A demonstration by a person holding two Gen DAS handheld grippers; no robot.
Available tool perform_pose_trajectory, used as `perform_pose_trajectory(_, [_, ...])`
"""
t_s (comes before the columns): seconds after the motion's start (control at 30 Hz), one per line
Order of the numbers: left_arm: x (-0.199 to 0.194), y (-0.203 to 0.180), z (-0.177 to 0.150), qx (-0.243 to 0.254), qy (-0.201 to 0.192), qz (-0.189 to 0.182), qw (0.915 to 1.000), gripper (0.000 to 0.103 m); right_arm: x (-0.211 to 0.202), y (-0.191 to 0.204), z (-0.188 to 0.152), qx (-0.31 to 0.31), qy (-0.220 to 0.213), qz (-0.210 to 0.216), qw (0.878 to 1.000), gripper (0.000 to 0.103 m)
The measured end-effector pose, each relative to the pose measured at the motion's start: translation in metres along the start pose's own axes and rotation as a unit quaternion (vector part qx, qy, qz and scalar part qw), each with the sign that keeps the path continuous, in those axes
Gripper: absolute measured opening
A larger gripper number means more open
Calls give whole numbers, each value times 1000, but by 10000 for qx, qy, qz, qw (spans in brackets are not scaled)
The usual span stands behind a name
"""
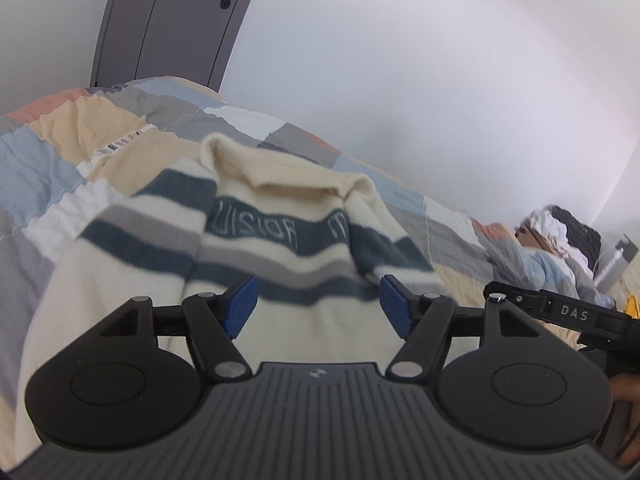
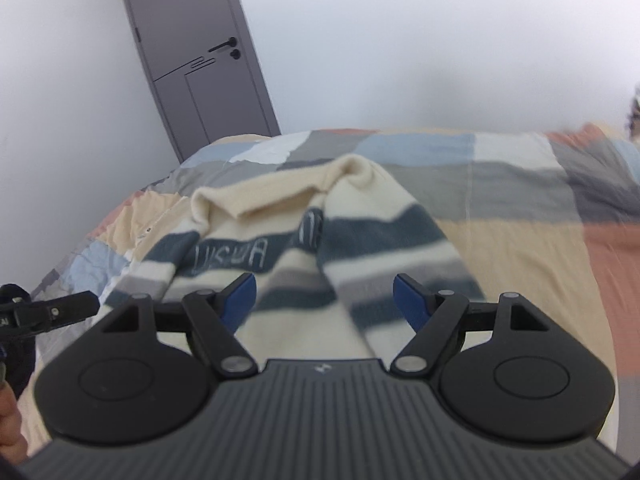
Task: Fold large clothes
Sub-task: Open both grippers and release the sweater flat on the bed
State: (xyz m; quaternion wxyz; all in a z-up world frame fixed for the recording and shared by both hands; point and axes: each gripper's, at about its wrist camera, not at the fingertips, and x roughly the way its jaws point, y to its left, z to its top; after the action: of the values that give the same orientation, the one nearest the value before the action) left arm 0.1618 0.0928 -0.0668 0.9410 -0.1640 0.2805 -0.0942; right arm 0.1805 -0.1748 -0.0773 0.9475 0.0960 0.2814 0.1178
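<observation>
- Cream knit with dark teal and grey stripes: the sweater [image 1: 280,240] lies on the patchwork quilt [image 1: 60,168], collar toward the far wall; both sleeves seem already laid inward over the chest, so the letters on the teal band are partly covered
- Both tools hover over the lower body of the garment; the left gripper [image 1: 318,306] has its blue pads spread wide with nothing between them; the right gripper [image 2: 325,300] likewise stands wide apart and empty, over the folded-in right sleeve
- Judged from this layout, the sleeve folds are done and the lengthwise fold is in hand; the hem lies below both views, so I cannot tell its condition
- Next move likely calls for each tool to drop to a hem corner, pinch both layers of knit together, and carry the hem up toward the collar [image 2: 256,196] evenly, so the sleeves stay tucked
- Fabric looks thick, soft and limp; it should drape and slide easily; the collar stands rumpled, one side rolled over
</observation>
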Motion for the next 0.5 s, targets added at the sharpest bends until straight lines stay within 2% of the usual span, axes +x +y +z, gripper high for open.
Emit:
perform_pose_trajectory(0.17, [-1, 11, -30, -167, 203, -44, 9996, 72, -19, -15, -34, 318, 182, -350, 9987, 77])
perform_pose_trajectory(0.33, [10, 21, -46, -289, 433, -58, 9986, 72, -12, -36, -56, 947, 421, -779, 9916, 77])
perform_pose_trajectory(0.5, [29, 31, -54, -514, 707, -54, 9962, 72, 12, -38, -65, 874, 647, -1193, 9869, 77])
